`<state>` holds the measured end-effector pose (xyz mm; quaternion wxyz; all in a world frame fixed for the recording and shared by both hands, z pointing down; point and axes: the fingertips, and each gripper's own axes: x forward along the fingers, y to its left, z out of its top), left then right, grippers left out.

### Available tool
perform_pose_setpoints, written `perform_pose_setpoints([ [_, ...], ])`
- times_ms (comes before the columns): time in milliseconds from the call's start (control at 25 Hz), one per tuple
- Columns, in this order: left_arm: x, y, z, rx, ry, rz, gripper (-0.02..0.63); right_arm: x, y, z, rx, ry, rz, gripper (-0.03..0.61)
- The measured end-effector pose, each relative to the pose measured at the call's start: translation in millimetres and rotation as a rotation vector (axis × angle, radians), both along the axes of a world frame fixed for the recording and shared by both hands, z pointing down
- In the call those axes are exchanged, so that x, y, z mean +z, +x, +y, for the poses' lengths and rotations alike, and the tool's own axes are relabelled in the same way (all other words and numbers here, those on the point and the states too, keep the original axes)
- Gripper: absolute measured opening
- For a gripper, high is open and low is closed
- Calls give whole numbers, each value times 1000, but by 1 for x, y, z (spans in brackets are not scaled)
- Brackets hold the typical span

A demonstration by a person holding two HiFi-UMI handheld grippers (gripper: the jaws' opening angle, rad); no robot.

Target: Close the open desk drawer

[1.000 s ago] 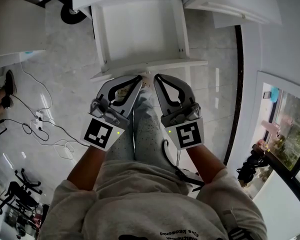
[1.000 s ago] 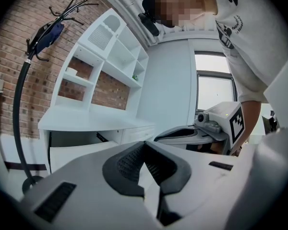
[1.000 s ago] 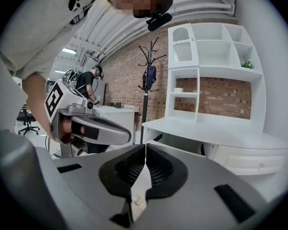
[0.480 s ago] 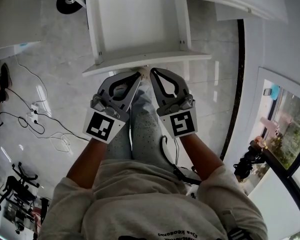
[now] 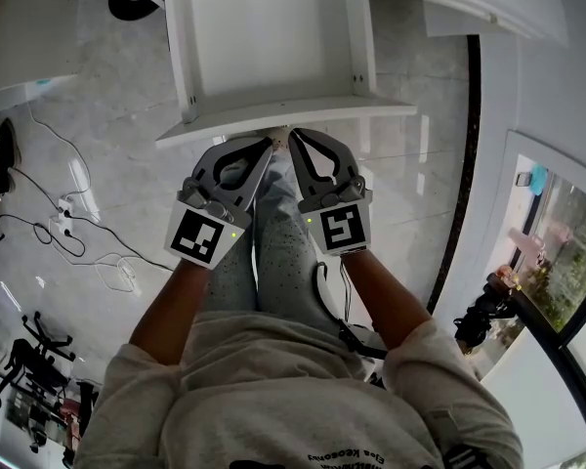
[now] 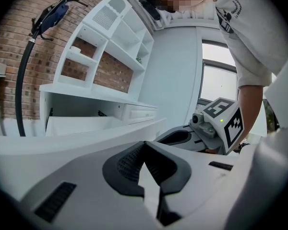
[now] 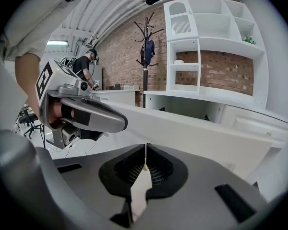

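The open white drawer (image 5: 273,37) sticks out from under the desk, and its front panel (image 5: 283,117) faces me. My left gripper (image 5: 265,146) and right gripper (image 5: 294,137) are side by side with their tips at the middle of that panel; both are shut and hold nothing. In the left gripper view the shut left gripper (image 6: 144,143) points at the panel (image 6: 86,140), with the right gripper (image 6: 216,126) beside it. In the right gripper view the shut right gripper (image 7: 145,146) meets the panel (image 7: 201,128), and the left gripper (image 7: 79,111) is at its left.
My legs (image 5: 273,252) stand on a grey tiled floor. Cables and a power strip (image 5: 70,225) lie at the left. A chair base (image 5: 129,0) sits by the desk's far left. A white shelf unit (image 7: 211,37) tops the desk, and a coat stand (image 7: 146,47) is beyond it. A glass wall (image 5: 557,252) runs along the right.
Both grippers and the drawer front have shifted a little upward in the head view. The tips stay together at the panel. The right gripper has turned slightly.
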<state>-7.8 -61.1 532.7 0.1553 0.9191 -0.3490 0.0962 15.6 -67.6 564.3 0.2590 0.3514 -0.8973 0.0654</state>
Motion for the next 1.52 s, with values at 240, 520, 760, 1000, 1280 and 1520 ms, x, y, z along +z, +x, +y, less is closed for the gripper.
perform_pose_setpoints([
  [240,6,-1,-2,9,-7,-18,18,24,-1,6,84,-136,-12,32],
  [520,14,-5,-4,-9,-21,-15,18,47,-7,7,179,-253,-26,127],
  [760,20,-10,-7,-22,-23,-35,18,61,-7,3,270,-292,16,130],
  [1000,25,-9,-8,-14,-18,-57,18,70,-6,-8,370,-320,34,130],
  [1280,26,-6,-12,-19,-20,-39,18,75,-8,-15,393,-371,15,106],
  [1520,25,-9,-28,-48,-28,-19,18,74,-12,-29,364,-359,16,106],
])
